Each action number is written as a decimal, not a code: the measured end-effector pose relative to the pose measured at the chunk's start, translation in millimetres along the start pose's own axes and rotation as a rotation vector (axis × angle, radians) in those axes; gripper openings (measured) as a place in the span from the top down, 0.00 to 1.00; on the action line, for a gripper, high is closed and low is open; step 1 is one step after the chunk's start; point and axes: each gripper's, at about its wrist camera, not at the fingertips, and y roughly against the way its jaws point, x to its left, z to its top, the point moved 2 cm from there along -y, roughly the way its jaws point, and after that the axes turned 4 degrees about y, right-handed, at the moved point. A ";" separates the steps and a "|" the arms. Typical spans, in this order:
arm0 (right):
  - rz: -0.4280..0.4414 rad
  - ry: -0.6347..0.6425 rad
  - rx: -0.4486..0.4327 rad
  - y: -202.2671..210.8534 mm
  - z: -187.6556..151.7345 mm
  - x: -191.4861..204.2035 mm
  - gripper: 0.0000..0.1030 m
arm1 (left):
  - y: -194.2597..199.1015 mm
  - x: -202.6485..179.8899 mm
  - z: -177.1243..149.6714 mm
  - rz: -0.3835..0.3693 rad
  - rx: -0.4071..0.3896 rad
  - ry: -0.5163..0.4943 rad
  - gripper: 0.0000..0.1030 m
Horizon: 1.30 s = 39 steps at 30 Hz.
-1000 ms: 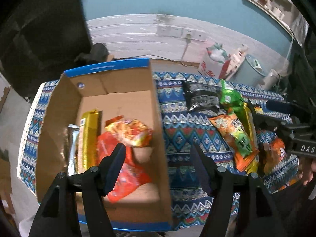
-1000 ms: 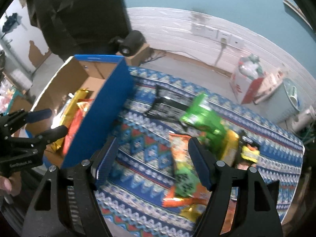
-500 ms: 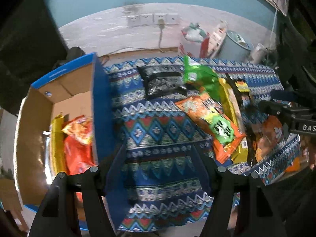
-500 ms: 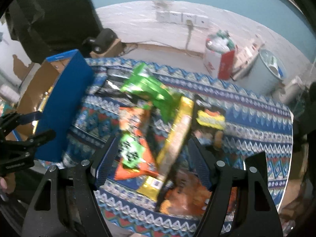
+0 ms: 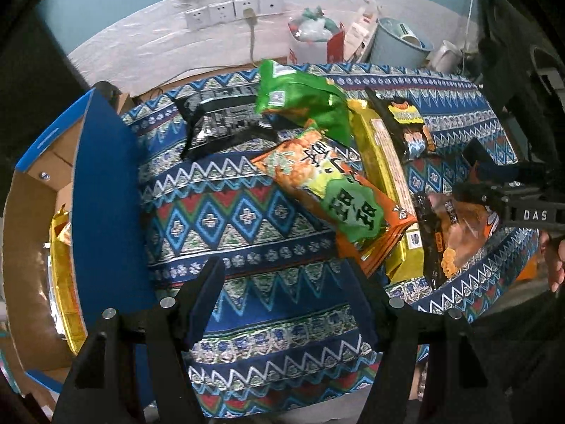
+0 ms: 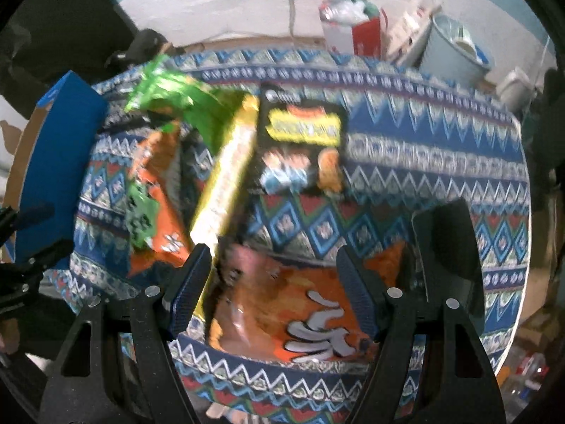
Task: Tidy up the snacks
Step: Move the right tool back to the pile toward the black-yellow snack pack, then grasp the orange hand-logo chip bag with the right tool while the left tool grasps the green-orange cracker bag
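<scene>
Snack bags lie in a heap on the patterned tablecloth (image 5: 247, 212): a green bag (image 5: 303, 102), a black bag (image 5: 226, 127), an orange-and-green bag (image 5: 328, 190), a long yellow pack (image 5: 388, 176), a black-and-yellow bag (image 6: 300, 148) and an orange bag (image 6: 293, 311). A blue cardboard box (image 5: 102, 194) at the left holds several snacks. My left gripper (image 5: 282, 300) is open and empty over bare cloth. My right gripper (image 6: 272, 293) is open, just above the orange bag; it also shows in the left wrist view (image 5: 501, 190).
The table's near edge runs just under both grippers. Behind the table stand a red-and-white bag (image 5: 314, 42), a pale bin (image 5: 399, 46) and a wall with sockets (image 5: 233, 10). A dark flat object (image 6: 445, 247) lies at the right.
Both grippers have swung right, away from the box and over the snack heap. The right gripper now hovers over the orange bag. Both stay open.
</scene>
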 end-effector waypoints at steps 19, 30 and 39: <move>-0.001 0.029 0.124 -12.7 -49.9 -11.3 0.26 | -16.1 -28.7 -1.4 0.025 0.039 -0.037 0.26; -0.123 -0.008 0.114 -48.8 -37.3 -19.3 0.46 | -33.1 -13.0 23.1 -0.027 0.062 0.153 0.22; -0.109 -0.046 0.022 -17.4 -30.6 -37.1 0.55 | -57.8 -12.1 44.2 -0.045 0.093 0.284 0.21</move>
